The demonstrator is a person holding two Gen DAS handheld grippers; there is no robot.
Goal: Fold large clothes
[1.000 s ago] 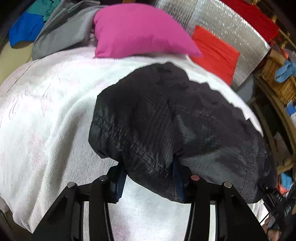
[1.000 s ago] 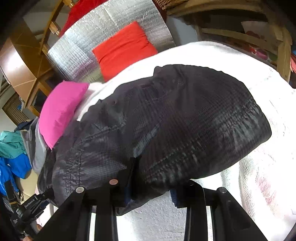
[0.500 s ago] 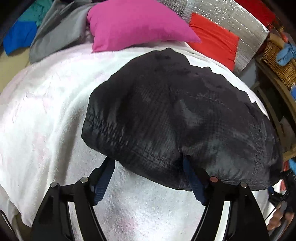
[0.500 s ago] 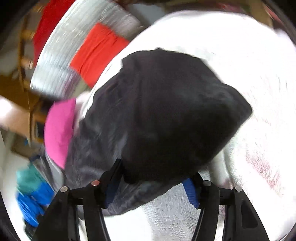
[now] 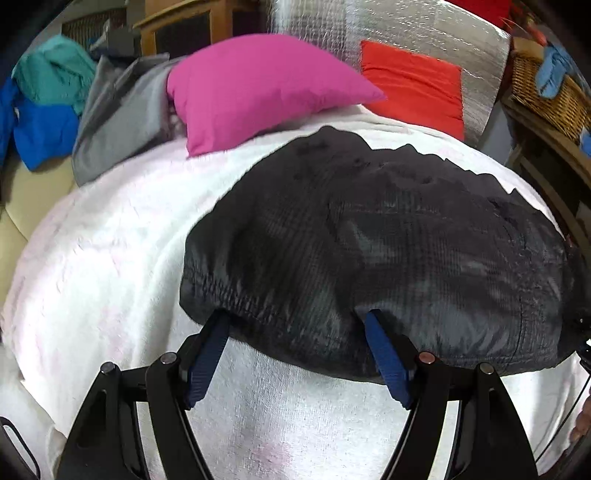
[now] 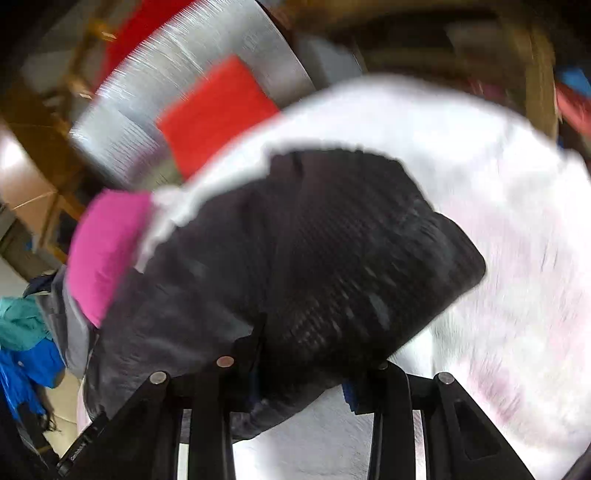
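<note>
Left wrist view, left gripper (image 5: pixel 295 325): jaws spread wide, blue pads (image 5: pixel 207 354) clear on both sides; near hem of the black jacket (image 5: pixel 369 251) lying across the gap between them, fingertips tucked just under its edge, no pinch seen.
Left wrist view, jaw motion: opened over the last second, now steady at that width.
Right wrist view, right gripper (image 6: pixel 303 373): picture blurred; jaws narrow, just closing, black fabric bunched between them; left finger buried in the cloth, a sliver of blue pad (image 6: pixel 351 395) at the right finger; pressing or not, cannot tell.
Garment: black jacket folded into a rounded bundle, quilted outer face up, flat on the white blanket (image 5: pixel 110 266).
Garment's place: near middle of the blanket, closer to its right edge in the left wrist view.
Beyond the garment: pink pillow (image 5: pixel 258 85) just past its far edge, red pillow (image 5: pixel 413 85) beside it.
Behind the pillows: silver quilted panel (image 5: pixel 388 26) standing upright.
Far left: grey garment (image 5: pixel 118 110), then teal and blue clothes (image 5: pixel 48 99) in a heap.
Far right: wicker basket (image 5: pixel 546 96) on wooden shelving.
</note>
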